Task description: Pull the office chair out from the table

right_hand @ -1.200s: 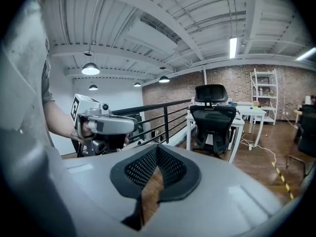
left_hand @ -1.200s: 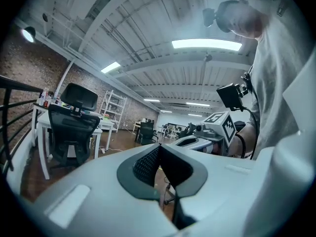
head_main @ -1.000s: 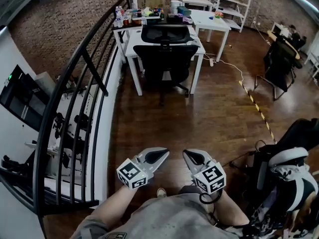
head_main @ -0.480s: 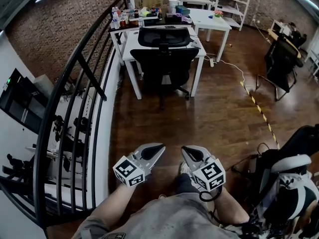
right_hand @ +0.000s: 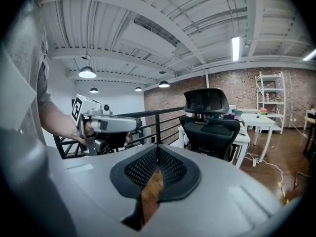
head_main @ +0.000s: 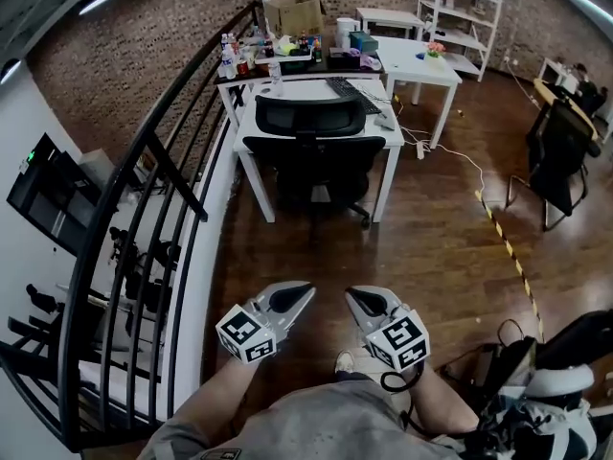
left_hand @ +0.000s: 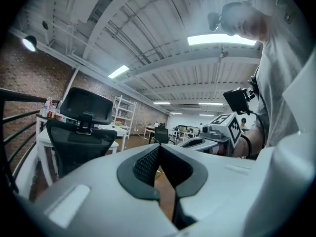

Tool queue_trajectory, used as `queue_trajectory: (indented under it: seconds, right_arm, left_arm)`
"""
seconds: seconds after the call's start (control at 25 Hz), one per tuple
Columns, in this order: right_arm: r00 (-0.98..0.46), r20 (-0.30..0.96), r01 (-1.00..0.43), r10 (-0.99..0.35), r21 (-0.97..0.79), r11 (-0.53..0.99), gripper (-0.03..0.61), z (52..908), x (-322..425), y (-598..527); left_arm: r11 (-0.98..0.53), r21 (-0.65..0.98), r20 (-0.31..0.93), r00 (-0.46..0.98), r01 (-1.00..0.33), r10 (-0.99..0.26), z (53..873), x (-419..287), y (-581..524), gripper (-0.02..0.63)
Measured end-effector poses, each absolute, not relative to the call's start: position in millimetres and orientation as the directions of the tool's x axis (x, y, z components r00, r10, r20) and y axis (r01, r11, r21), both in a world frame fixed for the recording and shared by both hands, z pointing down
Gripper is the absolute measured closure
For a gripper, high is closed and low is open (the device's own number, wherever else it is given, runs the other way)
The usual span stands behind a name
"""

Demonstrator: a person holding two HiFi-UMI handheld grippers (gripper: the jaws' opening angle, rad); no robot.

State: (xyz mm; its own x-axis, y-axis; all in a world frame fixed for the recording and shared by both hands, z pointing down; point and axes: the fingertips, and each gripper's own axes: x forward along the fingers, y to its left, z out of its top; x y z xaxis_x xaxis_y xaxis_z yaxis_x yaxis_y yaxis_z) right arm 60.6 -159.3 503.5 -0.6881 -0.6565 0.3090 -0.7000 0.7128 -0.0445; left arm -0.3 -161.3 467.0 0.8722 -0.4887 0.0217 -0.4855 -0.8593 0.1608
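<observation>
Left gripper (head_main: 305,293) and right gripper (head_main: 352,295) are pointing forward side by side, slightly apart, ahead of the torso; both pairs of jaws are sitting pressed together, holding nothing.

Room's evenly lit by ceiling tube lights (left_hand: 224,39) and pendant lamps (right_hand: 87,73), which blow out white in the gripper views. Heavy fisheye everywhere, dark vignetted corners, and the railing (head_main: 144,180) bows hard in the head view. The wood floor (head_main: 431,247) has a soft sheen, and the black office chair (head_main: 306,156) reads as a dark blob.
</observation>
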Motion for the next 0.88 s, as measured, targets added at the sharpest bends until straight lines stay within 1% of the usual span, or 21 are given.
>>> queue_trajectory:
  seconds: [0.24,0.52,0.88]
  right_arm:
    - [-0.719,0.290,-0.665,-0.631,-0.026,0.746,0.572,493.4,88.5,-228.6]
    - [-0.733,0.285,-0.650,-0.617,-0.030,0.759,0.572,491.3,94.2,-286.3]
    - [-0.690,0.297,-0.695,-0.660,-0.018,0.719,0.572,489.2,83.9,-387.0]
  left_arm:
    - [-0.826,0.141,0.007,0.834,-0.546,-0.551,455.4,19.0,-222.0,0.612]
    - [-0.783,0.136,0.017,0.792,-0.607,-0.611,456.9,5.9,-276.0,0.612]
    - [-0.791,0.127,-0.004,0.797,-0.599,-0.604,450.8,-27.5,-385.6,0.612]
